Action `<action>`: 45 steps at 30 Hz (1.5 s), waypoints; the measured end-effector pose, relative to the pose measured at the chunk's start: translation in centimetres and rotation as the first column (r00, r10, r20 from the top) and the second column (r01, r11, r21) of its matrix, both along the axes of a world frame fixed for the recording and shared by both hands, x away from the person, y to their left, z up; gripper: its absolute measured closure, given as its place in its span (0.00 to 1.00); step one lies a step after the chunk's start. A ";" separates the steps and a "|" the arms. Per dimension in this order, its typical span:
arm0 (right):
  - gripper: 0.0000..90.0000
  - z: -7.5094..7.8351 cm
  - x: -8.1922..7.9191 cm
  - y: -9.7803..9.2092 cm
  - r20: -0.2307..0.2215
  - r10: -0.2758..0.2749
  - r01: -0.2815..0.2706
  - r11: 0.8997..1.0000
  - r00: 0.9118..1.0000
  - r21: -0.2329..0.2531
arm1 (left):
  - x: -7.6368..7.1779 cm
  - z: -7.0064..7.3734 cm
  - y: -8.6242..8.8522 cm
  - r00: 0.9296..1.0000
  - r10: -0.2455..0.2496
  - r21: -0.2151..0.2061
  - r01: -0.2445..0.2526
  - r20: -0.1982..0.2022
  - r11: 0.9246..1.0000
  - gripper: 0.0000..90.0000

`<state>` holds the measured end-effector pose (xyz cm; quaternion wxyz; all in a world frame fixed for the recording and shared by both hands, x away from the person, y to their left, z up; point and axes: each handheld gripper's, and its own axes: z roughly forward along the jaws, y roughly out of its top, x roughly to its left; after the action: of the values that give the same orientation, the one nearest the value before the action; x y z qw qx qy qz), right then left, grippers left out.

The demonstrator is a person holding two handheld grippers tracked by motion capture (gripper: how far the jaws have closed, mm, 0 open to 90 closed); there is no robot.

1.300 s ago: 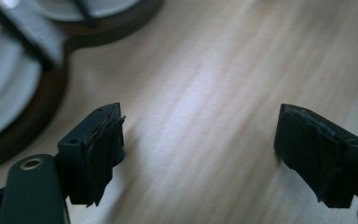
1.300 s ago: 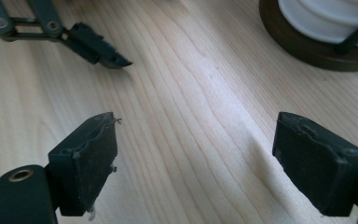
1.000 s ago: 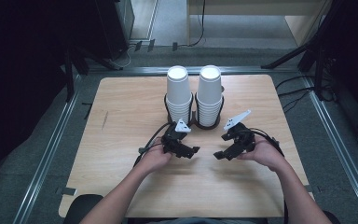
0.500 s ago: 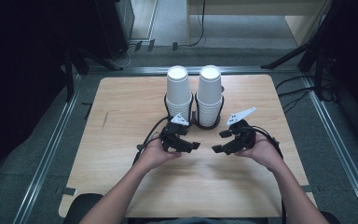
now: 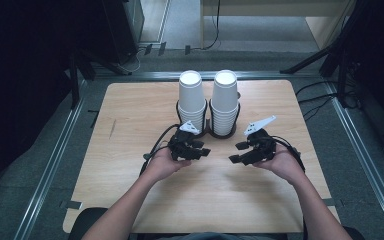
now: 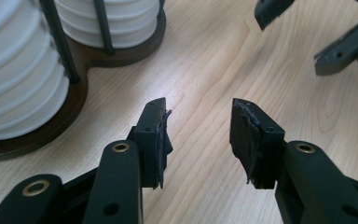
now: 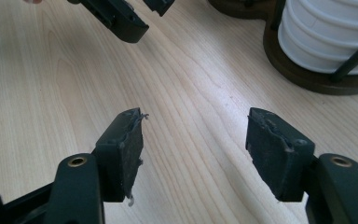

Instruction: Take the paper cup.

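High view, grippers: the left gripper (image 5: 205,151) and right gripper (image 5: 236,152) hover low over the wooden table (image 5: 130,130), tips turned toward each other with bare wood between them.
High view, cups: two stacks of white paper cups (image 5: 209,102) stand upright in a dark cup holder (image 5: 209,131) at the table's far middle, just beyond both grippers.
High view, edges: wide bare board lies left, right and toward the person; grey floor (image 5: 45,165) and metal rails (image 5: 50,165) border the table, and cables (image 5: 320,95) run off at the right.
Left gripper view: jaws parted, nothing between them; the holder's brown base (image 6: 81,88) and ribbed cup rims (image 6: 18,79) sit to the upper left, near the left jaw; the right gripper's tips show top right.
Right gripper view: jaws spread wider, empty; the cups (image 7: 331,32) and base (image 7: 307,77) lie upper right, the left gripper's tips top left.
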<state>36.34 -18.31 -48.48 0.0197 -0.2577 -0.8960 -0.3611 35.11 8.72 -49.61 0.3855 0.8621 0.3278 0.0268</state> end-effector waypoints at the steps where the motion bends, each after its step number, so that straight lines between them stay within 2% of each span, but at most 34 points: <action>1: 0.39 0.0 0.0 0.0 0.003 0.003 -0.003 1.000 1.000 -0.002 | 0.0 -0.2 0.0 1.000 -0.009 0.001 0.009 -0.013 1.000 0.64; 3: 0.35 0.1 -0.1 0.1 0.035 0.016 -0.015 1.000 0.999 -0.010 | 0.1 -0.6 0.0 0.999 -0.013 -0.010 0.012 -0.045 1.000 0.65; 4: 0.35 0.1 -0.3 0.1 0.052 0.015 -0.014 1.000 0.999 -0.014 | 0.1 -0.7 0.0 0.999 -0.015 -0.004 0.015 -0.040 1.000 0.67; 7: 0.34 0.1 -0.4 0.1 0.059 0.010 -0.010 1.000 0.998 -0.006 | 0.1 -0.5 0.1 0.999 -0.037 -0.015 0.037 -0.018 0.999 0.68; 9: 0.35 0.0 -0.4 0.0 0.053 0.011 -0.011 1.000 0.999 -0.003 | 0.3 -0.1 -0.1 0.999 -0.038 -0.020 0.038 -0.022 0.999 0.69; 10: 0.35 -0.1 -0.3 0.0 0.048 0.013 -0.013 1.000 0.999 -0.006 | 0.4 0.0 -0.2 0.999 -0.037 -0.013 0.036 -0.025 0.999 0.68; 11: 0.35 -0.1 -0.2 -0.1 0.050 0.011 -0.011 1.000 0.999 -0.006 | 0.5 0.3 -0.3 0.999 -0.031 0.027 0.031 -0.023 0.999 0.66; 13: 0.36 -0.3 -0.1 -0.3 0.043 -0.005 0.006 1.000 0.999 -0.011 | 0.2 0.5 -0.2 1.000 -0.007 0.066 0.006 0.011 0.998 0.64; 16: 0.38 0.0 0.0 -0.3 0.034 -0.019 0.018 1.000 0.999 0.012 | 0.2 0.7 0.0 1.000 -0.024 0.035 0.024 -0.003 0.999 0.64; 18: 0.39 0.4 0.1 -0.2 0.040 -0.036 0.036 0.999 0.999 0.013 | 0.5 0.9 0.1 0.999 -0.031 -0.008 0.031 -0.040 0.999 0.64; 20: 0.39 0.7 0.1 -0.1 0.040 -0.042 0.041 0.999 0.998 0.019 | 0.7 1.1 0.1 0.998 -0.027 -0.035 0.025 -0.056 0.999 0.64; 25: 0.37 1.3 0.4 0.2 0.017 -0.026 0.026 1.000 1.000 0.001 | 1.3 1.4 -0.1 0.997 -0.031 -0.019 0.030 -0.070 0.999 0.65; 26: 0.37 1.6 0.5 0.2 0.022 -0.020 0.021 1.000 1.000 -0.011 | 1.4 1.6 -0.2 0.997 -0.033 -0.019 0.032 -0.068 0.999 0.69; 29: 0.40 2.2 0.7 0.1 0.023 -0.019 0.019 1.000 1.000 -0.004 | 1.9 2.2 -0.4 0.998 -0.038 -0.047 0.035 -0.051 0.998 0.75; 34: 0.44 3.1 1.3 -0.4 0.033 -0.014 0.014 1.000 0.999 0.006 | 2.5 3.5 -1.1 0.998 -0.059 -0.009 0.059 -0.016 0.998 0.80; 37: 0.46 3.5 1.6 -0.5 0.040 -0.018 0.017 1.000 0.999 0.016 | 2.9 3.9 -1.2 0.999 -0.050 -0.046 0.050 -0.018 0.998 0.85; 39: 0.47 3.7 1.7 -0.4 0.037 -0.028 0.028 1.000 0.999 0.014 | 2.9 4.0 -1.2 0.999 -0.043 -0.048 0.042 -0.019 0.998 0.89; 40: 0.47 3.9 1.9 -0.4 0.036 -0.021 0.021 1.000 0.999 0.012 | 3.1 4.4 -1.5 0.999 -0.032 -0.062 0.031 -0.014 0.998 0.91; 42: 0.47 4.0 2.1 -0.3 0.028 -0.020 0.020 1.000 0.999 0.006 | 3.2 4.9 -1.8 1.000 -0.029 -0.054 0.029 0.007 0.998 0.94; 45: 0.46 4.5 2.5 -0.3 0.025 -0.026 0.026 1.000 0.999 0.003 | 3.3 5.4 -2.1 0.999 -0.018 -0.074 0.020 0.036 0.997 0.97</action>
<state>38.82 -18.66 -43.94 0.0040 -0.2649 -0.8923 -0.3655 38.38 6.59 -44.16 0.4233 0.8496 0.3136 0.0259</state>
